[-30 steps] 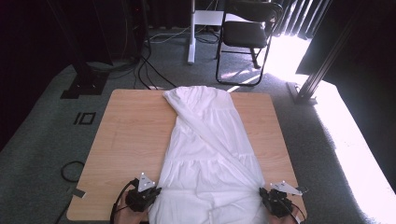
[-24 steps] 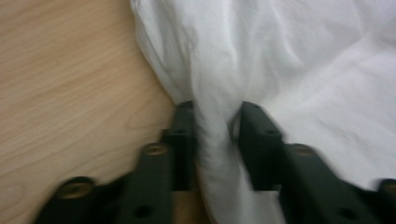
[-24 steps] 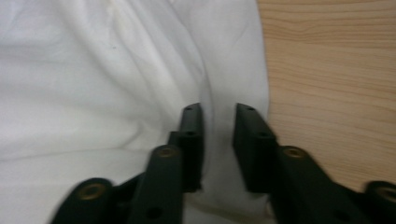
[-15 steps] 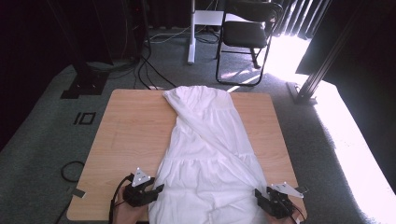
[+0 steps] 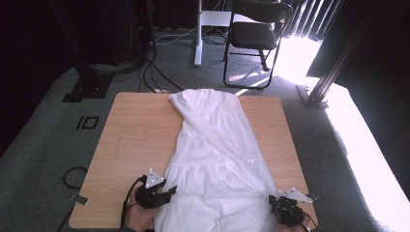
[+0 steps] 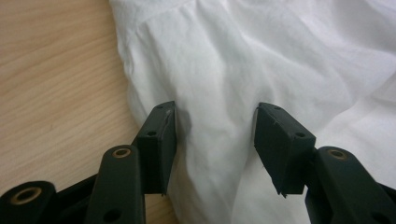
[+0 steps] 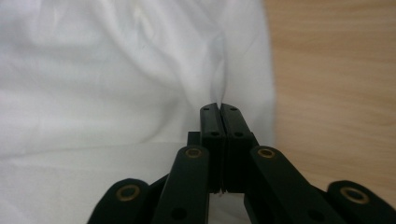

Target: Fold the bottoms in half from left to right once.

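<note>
— Sunlit worktop [image 5: 130,140]: what changed?
— Left gripper [image 6: 212,140] jaws have just opened, straddling the white dress [image 5: 212,164] hem at lower left; right gripper [image 7: 219,109] jaws have just closed, pinching a fold at lower right.
— So a regrip?
— Likely. High view shows the whole dress lengthwise; gripper views show the pinch.

The white dress [image 5: 217,164] runs off the table's [image 5: 130,140] near edge, where the high view's bottom border cuts its hem. That border also crops the person's left hand [image 5: 140,220] and the right gripper [image 5: 285,212] (its jaws lie hidden against the cloth). The chair [image 5: 256,34] loses its top.
</note>
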Available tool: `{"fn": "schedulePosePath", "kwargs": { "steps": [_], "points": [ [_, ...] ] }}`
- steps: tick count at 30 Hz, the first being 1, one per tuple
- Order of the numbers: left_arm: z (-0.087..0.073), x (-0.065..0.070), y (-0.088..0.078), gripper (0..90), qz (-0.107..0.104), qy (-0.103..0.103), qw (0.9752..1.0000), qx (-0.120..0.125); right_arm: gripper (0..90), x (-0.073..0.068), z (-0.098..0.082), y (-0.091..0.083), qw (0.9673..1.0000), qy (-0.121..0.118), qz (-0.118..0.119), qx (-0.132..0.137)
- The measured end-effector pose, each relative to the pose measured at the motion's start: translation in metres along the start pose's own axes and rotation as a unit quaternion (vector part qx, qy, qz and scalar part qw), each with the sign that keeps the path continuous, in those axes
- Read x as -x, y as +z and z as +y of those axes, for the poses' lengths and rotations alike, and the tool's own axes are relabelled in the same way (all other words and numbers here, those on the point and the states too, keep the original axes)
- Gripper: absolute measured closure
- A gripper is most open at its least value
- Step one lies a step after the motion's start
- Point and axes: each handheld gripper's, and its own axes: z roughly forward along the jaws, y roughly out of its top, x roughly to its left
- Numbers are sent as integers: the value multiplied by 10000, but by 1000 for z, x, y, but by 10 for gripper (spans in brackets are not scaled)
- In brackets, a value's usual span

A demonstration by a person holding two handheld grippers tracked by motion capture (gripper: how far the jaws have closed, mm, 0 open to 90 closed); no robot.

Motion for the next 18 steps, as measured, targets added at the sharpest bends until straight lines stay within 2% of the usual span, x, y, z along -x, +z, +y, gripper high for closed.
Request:
{"fn": "schedulePosePath", "kwargs": {
  "steps": [1, 2, 3, 5, 7, 8, 9, 10, 11, 12, 13, 14, 15, 16, 17, 18],
  "points": [
    [2, 2, 0, 491, -4, 35, 10000, 14, 900, 6, 5, -11, 9998, 0, -65, 179],
    [2, 2, 0, 489, -4, 35, 10000, 14, 900, 6, 5, -11, 9998, 0, -65, 179],
    [2, 4, 0, 486, 32, 62, 10000, 31, 900, 11, 10, -20, 9993, -43, -173, 326],
    [3, 4, 0, 484, 35, 72, 10000, 13, 900, 16, 14, -25, 9984, -15, -335, 462],
    [2, 3, 1, 479, 39, 65, 10000, 9, 900, 18, 15, -24, 9984, -6, -378, 412],
    [2, 3, 1, 476, 31, 47, 10000, 11, 900, 22, 13, -14, 9987, -26, -485, 125],
    [2, 2, 1, 471, 28, 58, 10000, -8, 893, 24, 12, -6, 9990, -12, -438, -70],
    [2, 1, 2, 469, 34, 45, 10000, -4, 836, 25, 11, -1, 9992, -12, -387, -133],
    [2, 1, 2, 467, 50, 41, 10000, -8, 729, 24, 12, 3, 9993, -43, -347, -125],
    [2, 0, 3, 466, 52, 23, 10000, -9, 654, 22, 15, 4, 9995, -103, -297, 6],
    [2, 0, 3, 466, 52, 23, 10000, -9, 654, 22, 15, 4, 9995, -103, -297, 6],
    [2, 0, 3, 466, 52, 23, 10000, -9, 654, 19, 21, 4, 9995, -159, -175, 191],
    [4, -1, 4, 466, 71, 33, 10000, 3, 610, 19, 21, 4, 9995, -159, -175, 191],
    [5, -2, 5, 462, 74, 37, 10000, 19, 560, 10, 46, 9, 9976, -344, 233, 555],
    [5, -2, 5, 460, 74, 37, 10000, 19, 560, 10, 46, 9, 9976, -344, 233, 555],
    [6, -2, 6, 460, 86, 54, 9999, -15, 558, 7, 55, 13, 9965, -421, 367, 618]
  ]
}}
